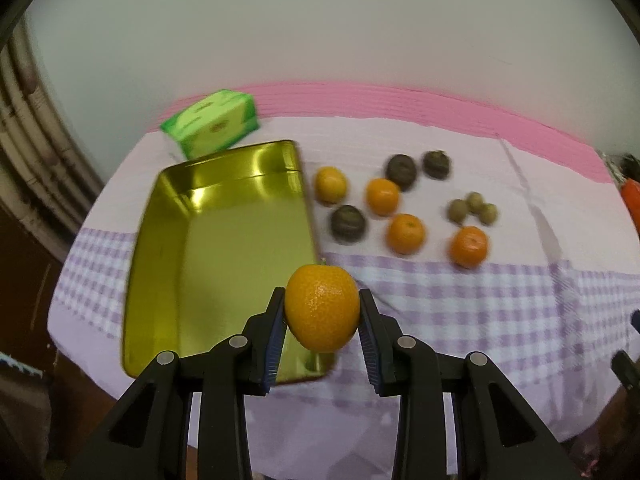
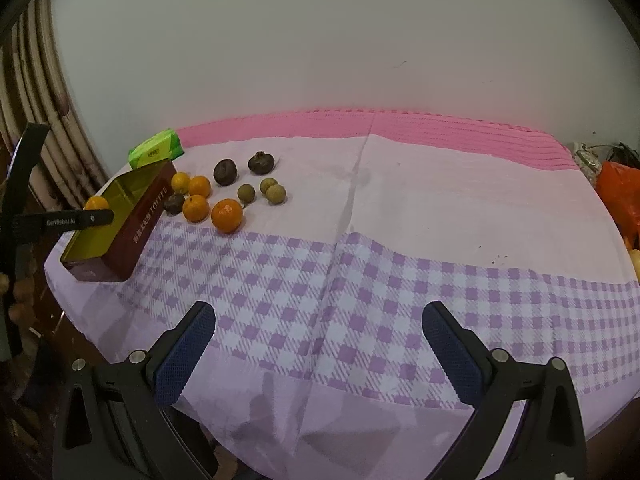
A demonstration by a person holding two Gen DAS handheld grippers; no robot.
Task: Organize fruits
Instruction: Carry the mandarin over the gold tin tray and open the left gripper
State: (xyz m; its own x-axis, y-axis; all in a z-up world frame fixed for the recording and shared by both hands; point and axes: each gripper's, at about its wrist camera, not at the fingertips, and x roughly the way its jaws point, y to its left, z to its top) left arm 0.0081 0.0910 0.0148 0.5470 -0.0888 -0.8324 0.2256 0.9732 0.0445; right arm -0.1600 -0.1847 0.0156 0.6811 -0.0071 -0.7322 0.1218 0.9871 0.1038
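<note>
Left gripper [image 1: 322, 312] clamps an orange [image 1: 322, 307] — above the tin's [image 1: 168, 240] edge.

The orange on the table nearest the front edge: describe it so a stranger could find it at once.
Start at the gold-lined tin on the left of the tablecloth; a cluster of fruit lies just to its right. The orange is the fruit nearest the checked band of the cloth. It looks biggest among the loose oranges, and no other fruit lies in front of it.

Tin box [image 2: 140, 220] side: gold lettering ending "TOFFEL", characters before it unreadable. Left gripper [image 2: 86, 218] finger: "GenRobot.AI". Green pack [image 2: 156, 151] print too small.
</note>
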